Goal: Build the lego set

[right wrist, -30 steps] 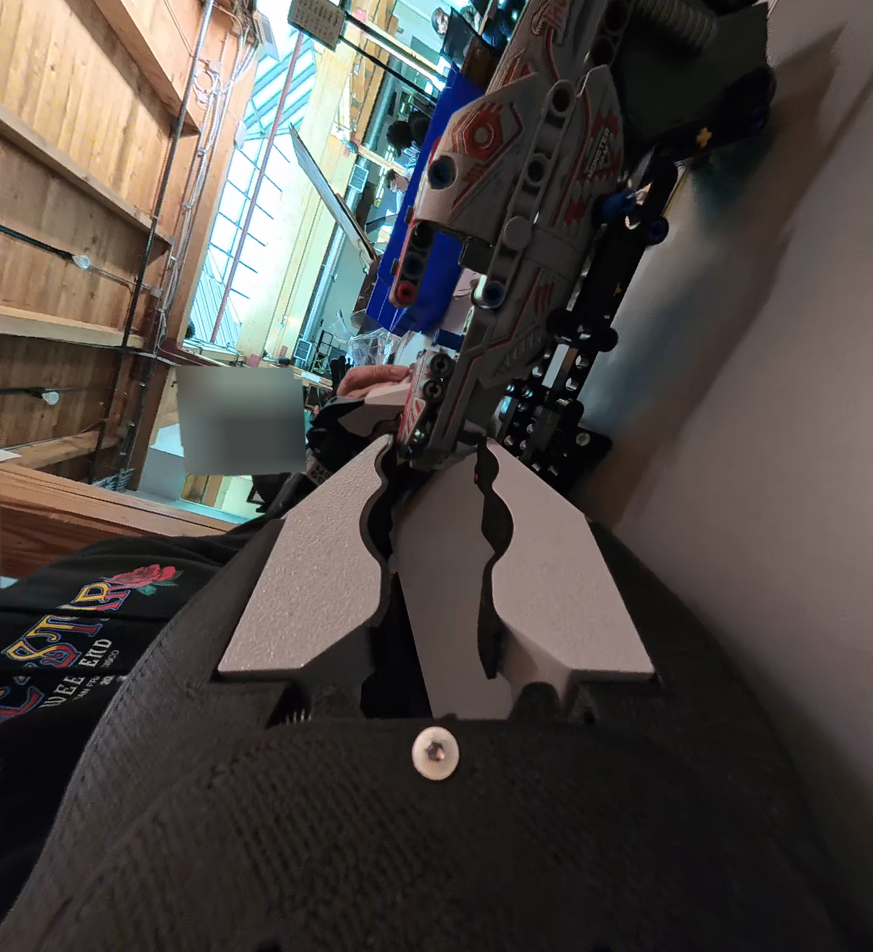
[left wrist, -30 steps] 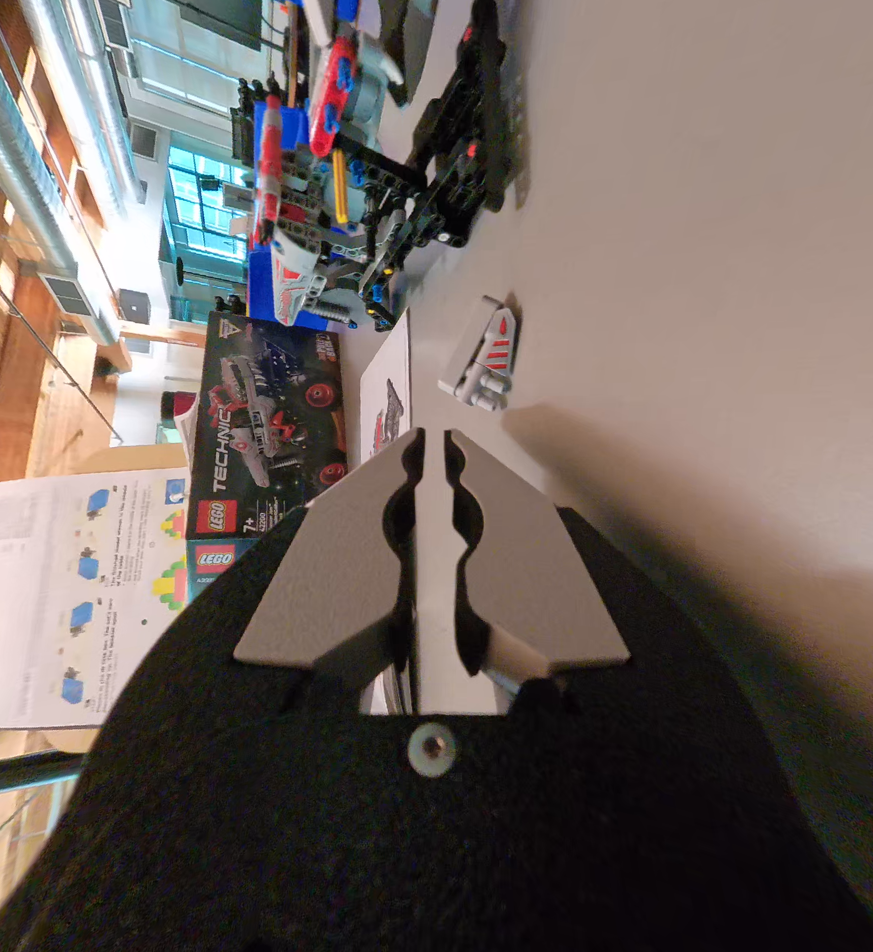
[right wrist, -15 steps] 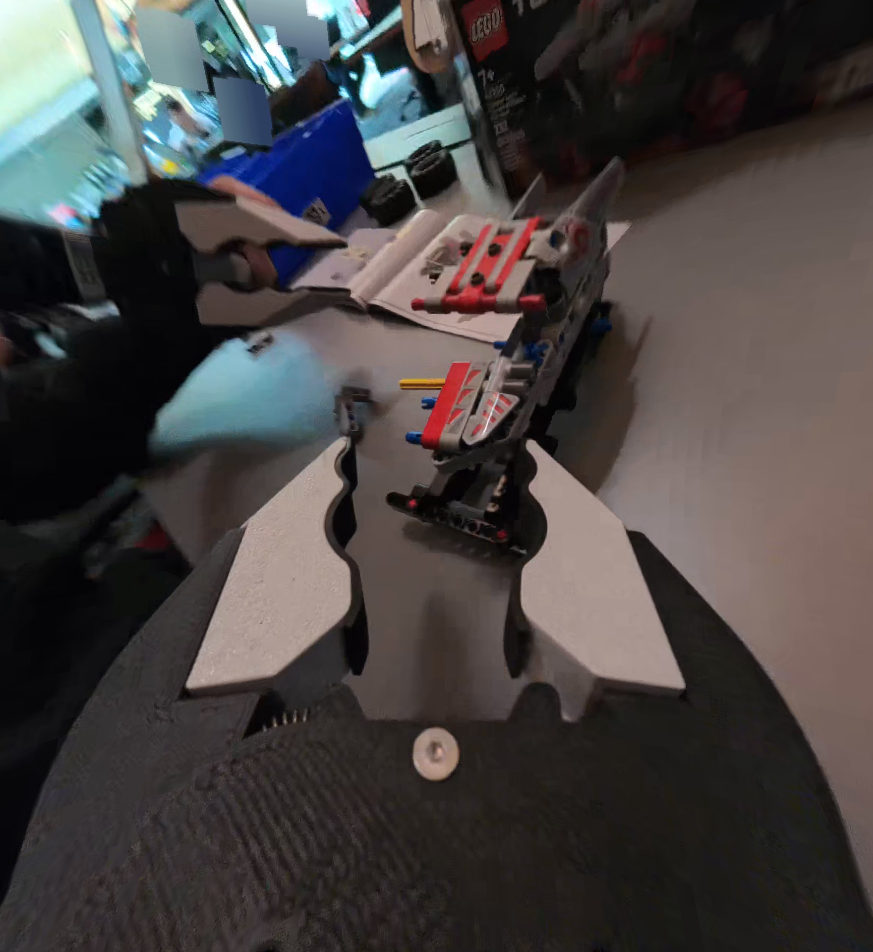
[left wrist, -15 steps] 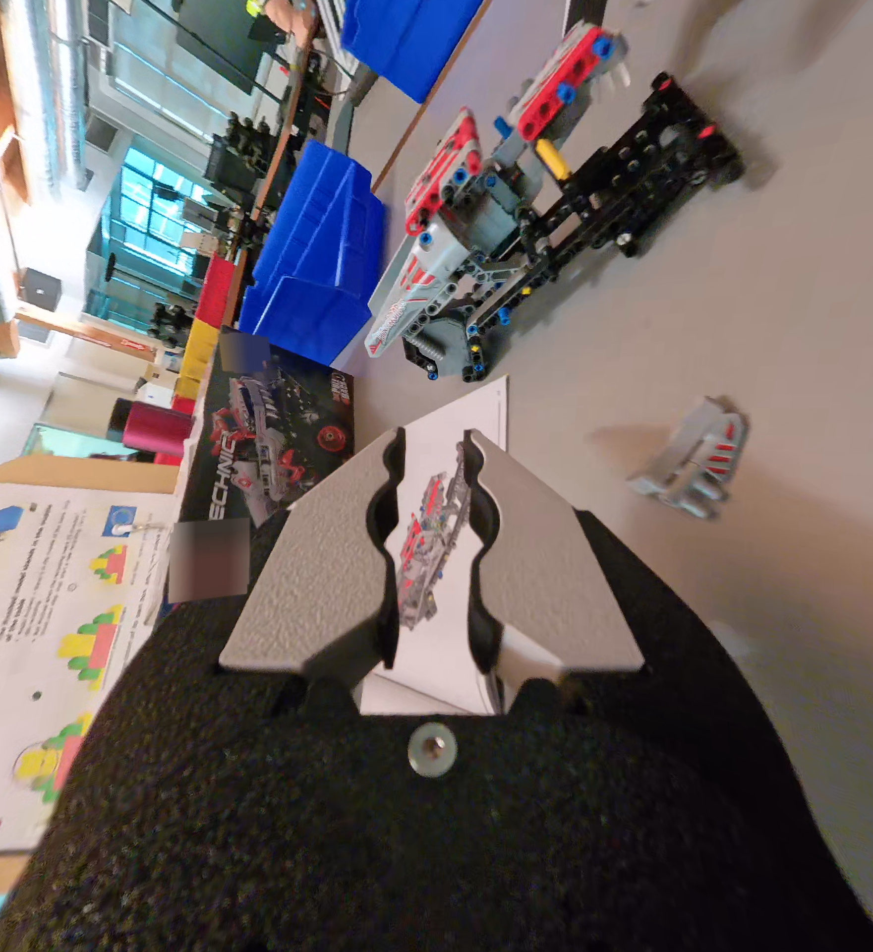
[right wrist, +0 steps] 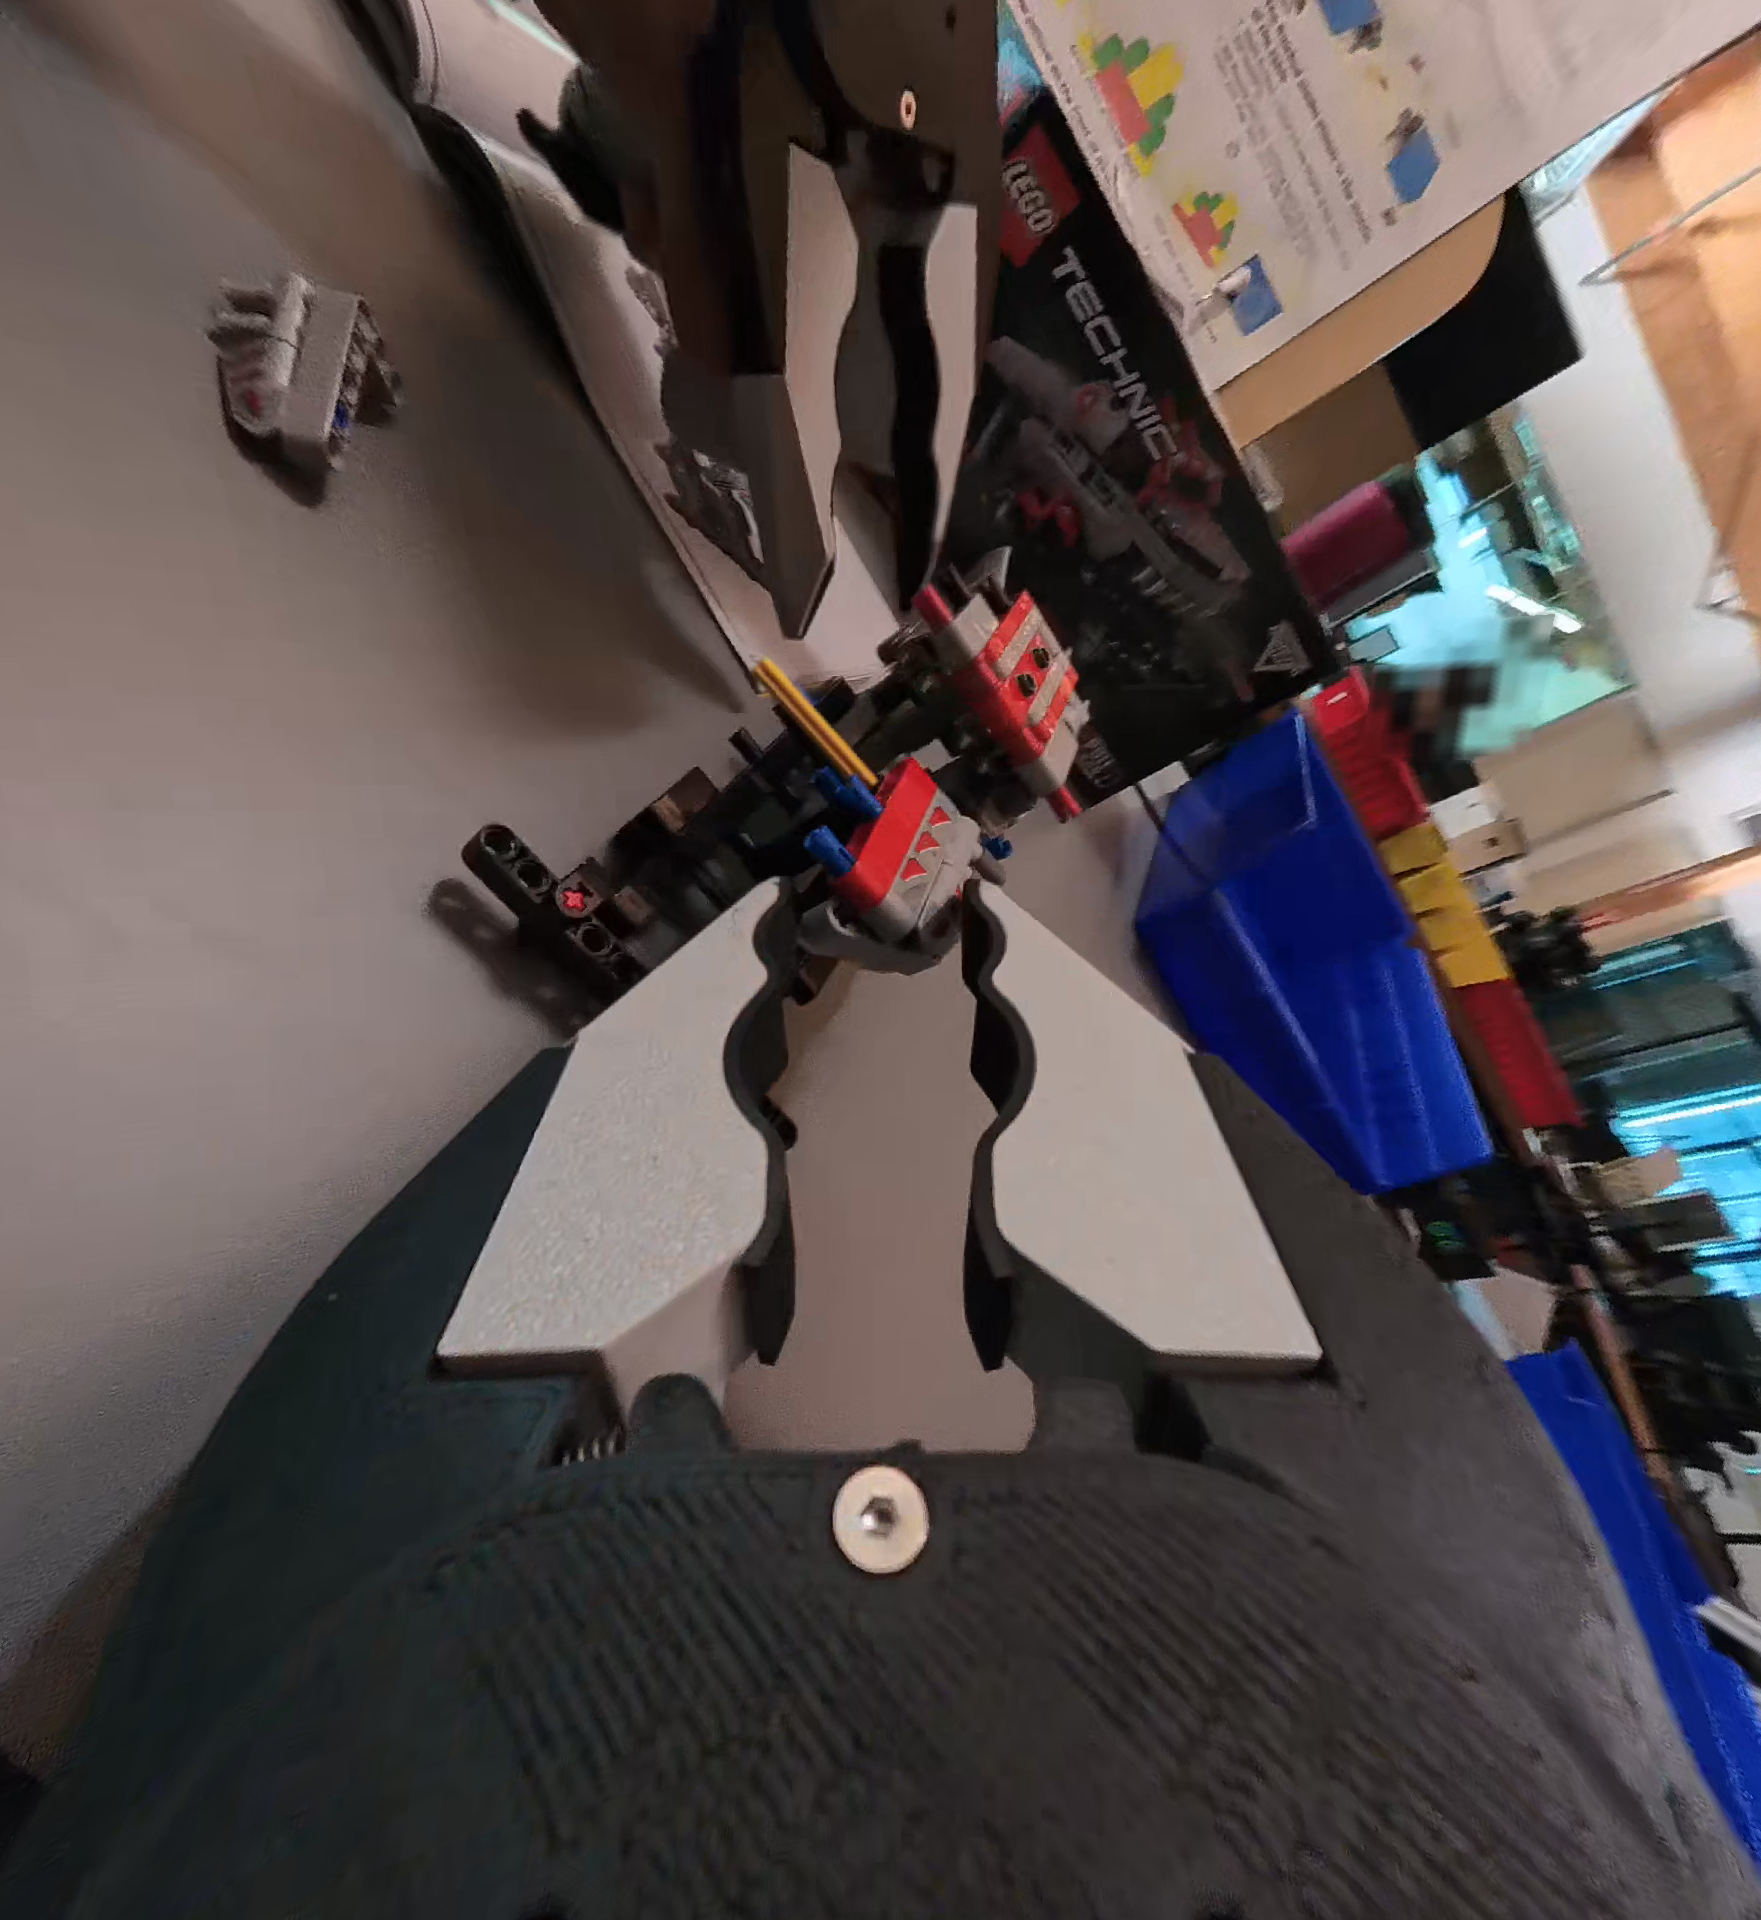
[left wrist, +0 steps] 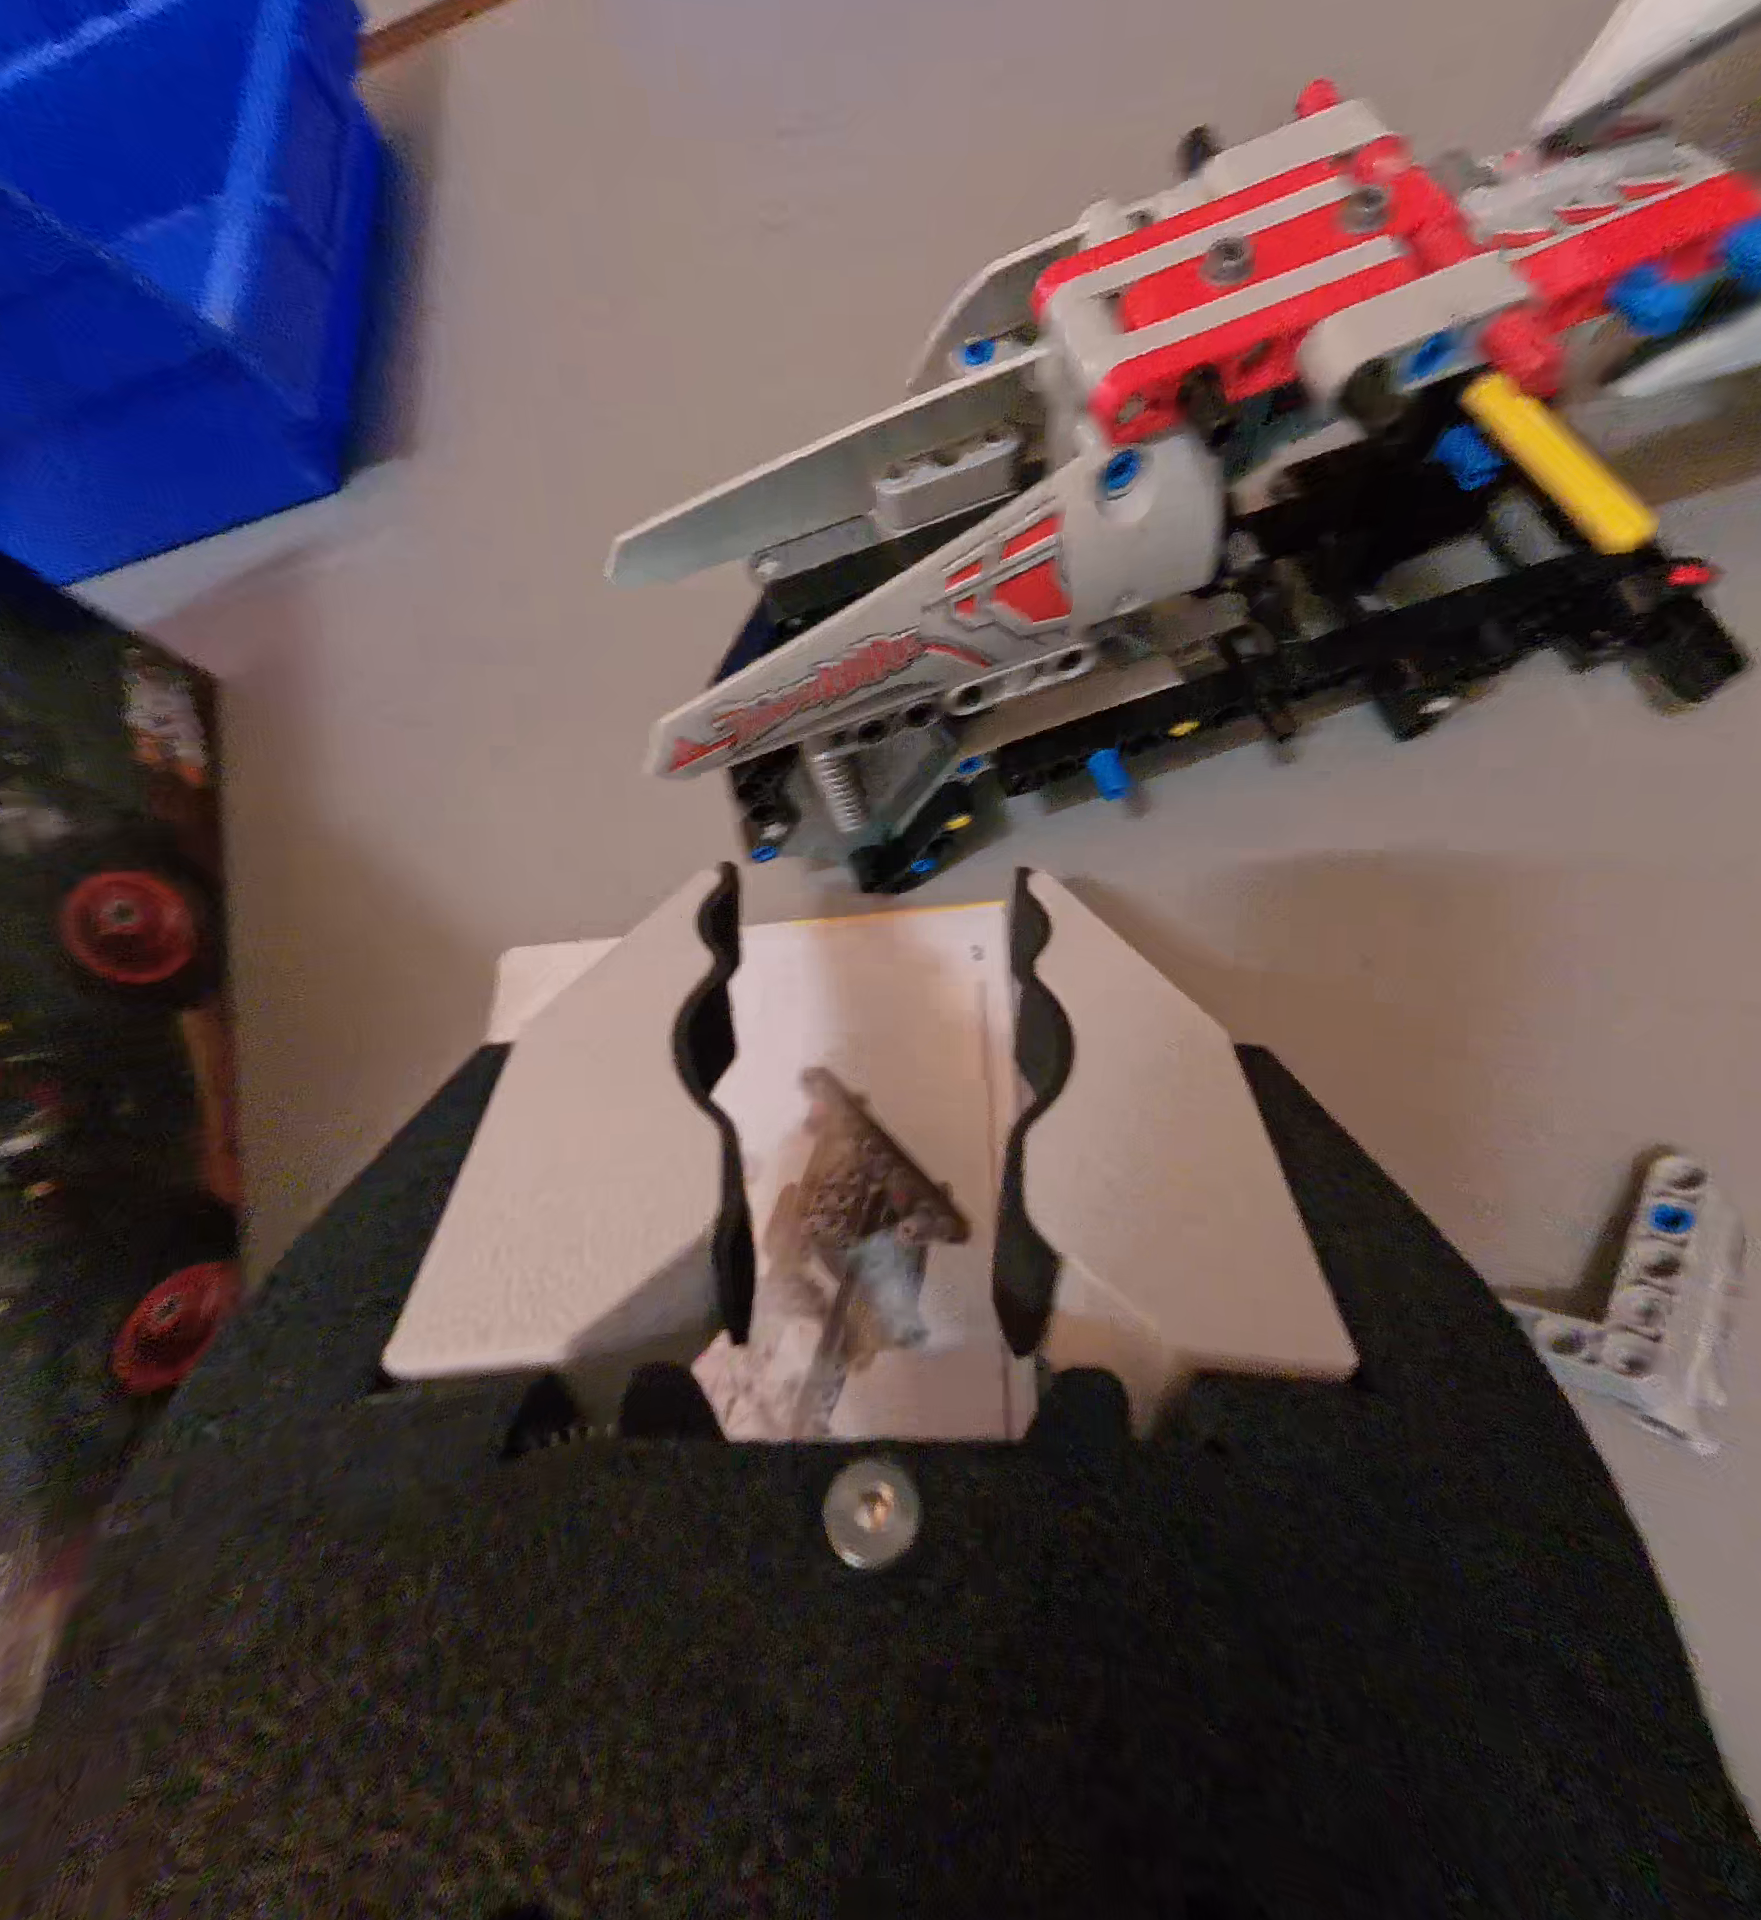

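In the upper right of the left wrist view, the half-built lego model (left wrist: pixel 1146 540) lies on the grey table (left wrist: pixel 543 260), a black chassis under grey and red panels, with a yellow axle sticking out at its right end. The left gripper (left wrist: pixel 871 909) hangs over the open instruction booklet (left wrist: pixel 855 1049) at frame centre, its jaws spread and empty. A loose grey panel piece (left wrist: pixel 1645 1309) lies at the lower right, apart from the model. In the right wrist view the right gripper (right wrist: pixel 871 925) sits at centre frame just short of the model's near end, jaws parted and holding nothing I can see.

This looks like a pause between steps: both tools free, the model resting. The next move likely calls for picking up the loose panel, gripping it by its edges so the pin holes stay clear, while the other tool steadies the chassis.
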### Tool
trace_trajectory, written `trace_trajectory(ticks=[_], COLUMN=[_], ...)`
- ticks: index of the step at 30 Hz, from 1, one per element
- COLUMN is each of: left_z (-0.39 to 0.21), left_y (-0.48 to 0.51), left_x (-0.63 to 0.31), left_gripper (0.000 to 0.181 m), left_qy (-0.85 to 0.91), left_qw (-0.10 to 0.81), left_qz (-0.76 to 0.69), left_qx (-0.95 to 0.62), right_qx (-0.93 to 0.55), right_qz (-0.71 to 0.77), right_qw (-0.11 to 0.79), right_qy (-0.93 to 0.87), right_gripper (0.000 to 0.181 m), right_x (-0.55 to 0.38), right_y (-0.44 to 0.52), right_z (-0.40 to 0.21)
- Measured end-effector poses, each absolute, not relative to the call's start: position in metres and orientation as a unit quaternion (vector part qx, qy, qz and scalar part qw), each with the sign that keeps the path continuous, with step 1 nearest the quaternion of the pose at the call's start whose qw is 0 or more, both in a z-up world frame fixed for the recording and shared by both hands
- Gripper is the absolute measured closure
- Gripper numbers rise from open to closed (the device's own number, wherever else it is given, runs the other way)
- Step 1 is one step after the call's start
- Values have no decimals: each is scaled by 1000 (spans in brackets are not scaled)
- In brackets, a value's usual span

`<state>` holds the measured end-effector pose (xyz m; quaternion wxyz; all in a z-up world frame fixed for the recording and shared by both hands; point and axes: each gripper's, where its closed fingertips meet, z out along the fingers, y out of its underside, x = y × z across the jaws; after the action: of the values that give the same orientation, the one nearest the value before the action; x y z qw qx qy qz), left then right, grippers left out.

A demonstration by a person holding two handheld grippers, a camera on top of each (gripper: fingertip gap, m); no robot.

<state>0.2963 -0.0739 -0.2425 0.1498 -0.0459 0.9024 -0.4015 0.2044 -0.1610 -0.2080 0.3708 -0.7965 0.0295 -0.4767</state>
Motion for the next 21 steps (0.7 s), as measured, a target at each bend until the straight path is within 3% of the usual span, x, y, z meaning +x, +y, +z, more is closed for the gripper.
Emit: trace_trajectory(ticks=[6, 10, 17, 21], left_z=[-239, -223, -223, -243], left_y=[-84, -78, -35, -11], left_x=[290, 288, 198, 167], left_gripper=[151, 135, 145, 143], left_qy=[900, 890, 901, 902], left_qw=[131, 148, 152, 197], left_qz=[-415, -427, -403, -348], left_qx=[-41, -63, -46, -163], right_qx=[-787, -782, -782, -780], right_qz=[-451, -408, -437, -436], right_qw=[415, 452, 442, 448], right_qy=[77, 136, 52, 41], right_gripper=[154, 155, 157, 159], right_x=[209, 212, 196, 192], right_y=[-163, -167, -145, -138], right_z=[-205, -203, -204, -204])
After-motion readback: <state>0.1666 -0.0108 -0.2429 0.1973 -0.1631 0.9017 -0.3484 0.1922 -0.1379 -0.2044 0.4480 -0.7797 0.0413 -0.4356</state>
